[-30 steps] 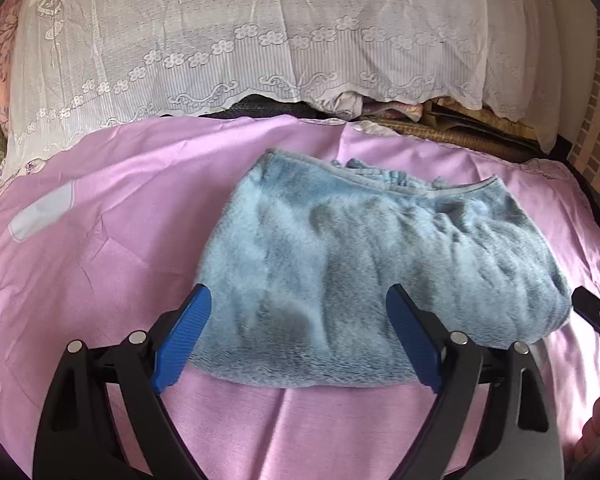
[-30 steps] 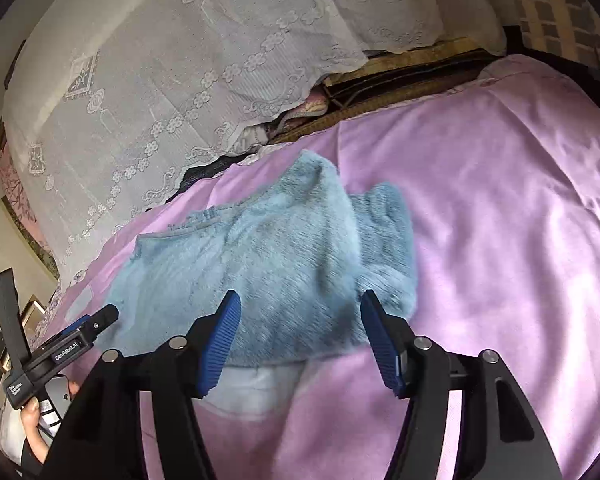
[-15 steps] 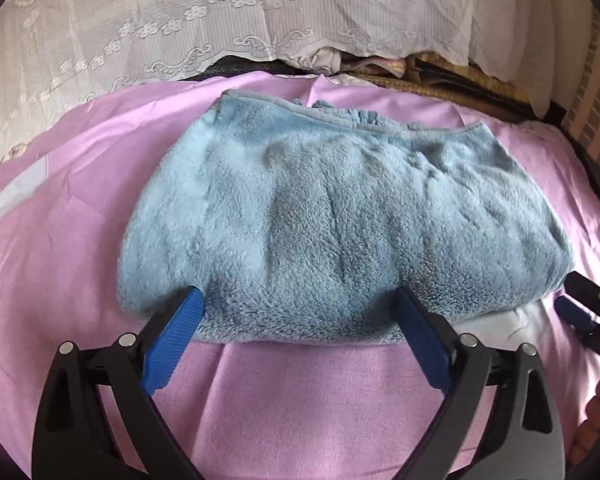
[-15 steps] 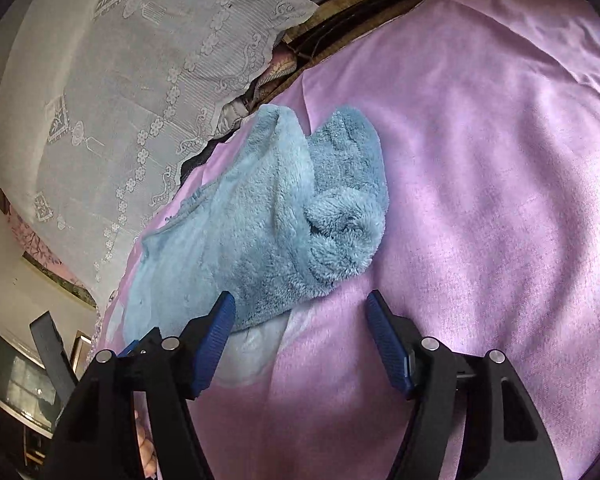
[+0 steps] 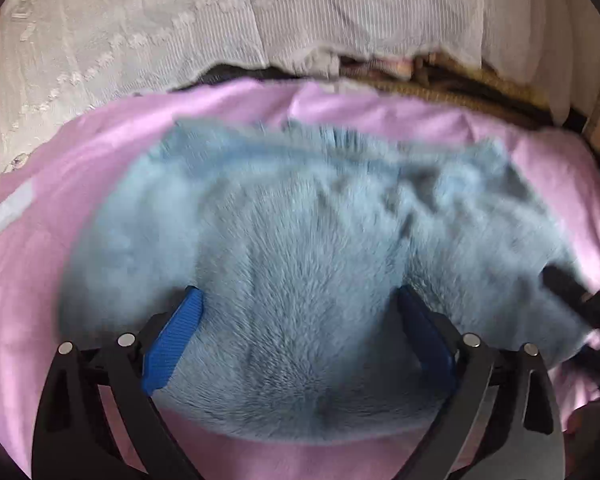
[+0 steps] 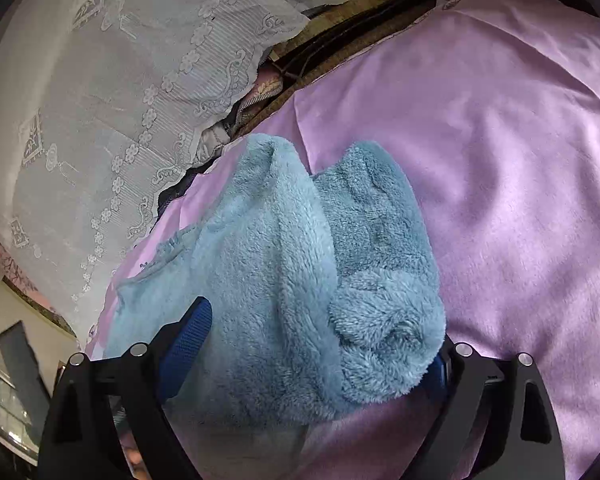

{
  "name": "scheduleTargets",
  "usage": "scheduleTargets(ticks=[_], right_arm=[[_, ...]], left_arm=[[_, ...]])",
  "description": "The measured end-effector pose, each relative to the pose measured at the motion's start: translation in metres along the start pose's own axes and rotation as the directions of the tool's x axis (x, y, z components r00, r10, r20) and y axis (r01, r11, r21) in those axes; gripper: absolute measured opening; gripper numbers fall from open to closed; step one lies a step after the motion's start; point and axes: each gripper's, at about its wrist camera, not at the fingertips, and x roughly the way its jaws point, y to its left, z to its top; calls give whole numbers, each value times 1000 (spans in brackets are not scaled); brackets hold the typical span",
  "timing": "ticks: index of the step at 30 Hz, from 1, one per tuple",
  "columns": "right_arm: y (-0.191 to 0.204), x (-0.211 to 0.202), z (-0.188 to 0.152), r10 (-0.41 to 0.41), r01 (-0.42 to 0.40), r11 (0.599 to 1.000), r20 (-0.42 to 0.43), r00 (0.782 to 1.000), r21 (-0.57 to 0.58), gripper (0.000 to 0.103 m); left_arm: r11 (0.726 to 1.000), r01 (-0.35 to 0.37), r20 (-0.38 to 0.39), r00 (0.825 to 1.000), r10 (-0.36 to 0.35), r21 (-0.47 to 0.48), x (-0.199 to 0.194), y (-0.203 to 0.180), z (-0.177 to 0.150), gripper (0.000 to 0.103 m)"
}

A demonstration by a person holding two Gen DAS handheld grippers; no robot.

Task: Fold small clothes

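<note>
A fluffy light-blue garment (image 5: 300, 248) lies folded on the pink sheet (image 5: 40, 248). My left gripper (image 5: 300, 320) is open, its blue pads (image 5: 176, 336) wide apart with the garment's near edge between them. In the right wrist view the same garment (image 6: 284, 280) fills the gap of my right gripper (image 6: 320, 356), which is open; its right pad is mostly hidden behind a bunched fold (image 6: 384, 332). The right gripper's dark tip (image 5: 572, 292) shows at the garment's right end in the left wrist view, which is blurred.
A white lace cloth (image 5: 180, 32) covers bedding at the back, also in the right wrist view (image 6: 100, 100). Dark woven items (image 6: 340, 36) lie behind the sheet. Open pink sheet (image 6: 520, 160) spreads to the right of the garment.
Both grippers have moved forward and down onto the garment, so its near edge now sits between each pair of pads. Both stay open.
</note>
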Motion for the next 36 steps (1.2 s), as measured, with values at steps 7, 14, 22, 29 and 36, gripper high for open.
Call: scheduleTargets(ticks=[7, 14, 22, 29, 36], right_arm=[[-8, -13, -3, 51, -53, 998, 49, 998, 41, 63], [-1, -26, -7, 59, -59, 998, 101, 993, -5, 55], [-17, -3, -6, 111, -111, 990, -5, 994, 89, 52], [-28, -5, -6, 128, -132, 978, 35, 991, 161, 48], [-19, 4, -5, 29, -44, 982, 82, 996, 185, 44]], left_arm=[[999, 29, 10, 1000, -29, -27, -4, 8, -1, 97], [999, 39, 10, 999, -39, -36, -5, 9, -2, 97], [999, 39, 9, 999, -39, -38, -4, 9, -2, 98], [999, 25, 6, 1000, -25, -29, -3, 8, -1, 99], [1000, -1, 5, 1000, 1, -17, -2, 4, -1, 99]])
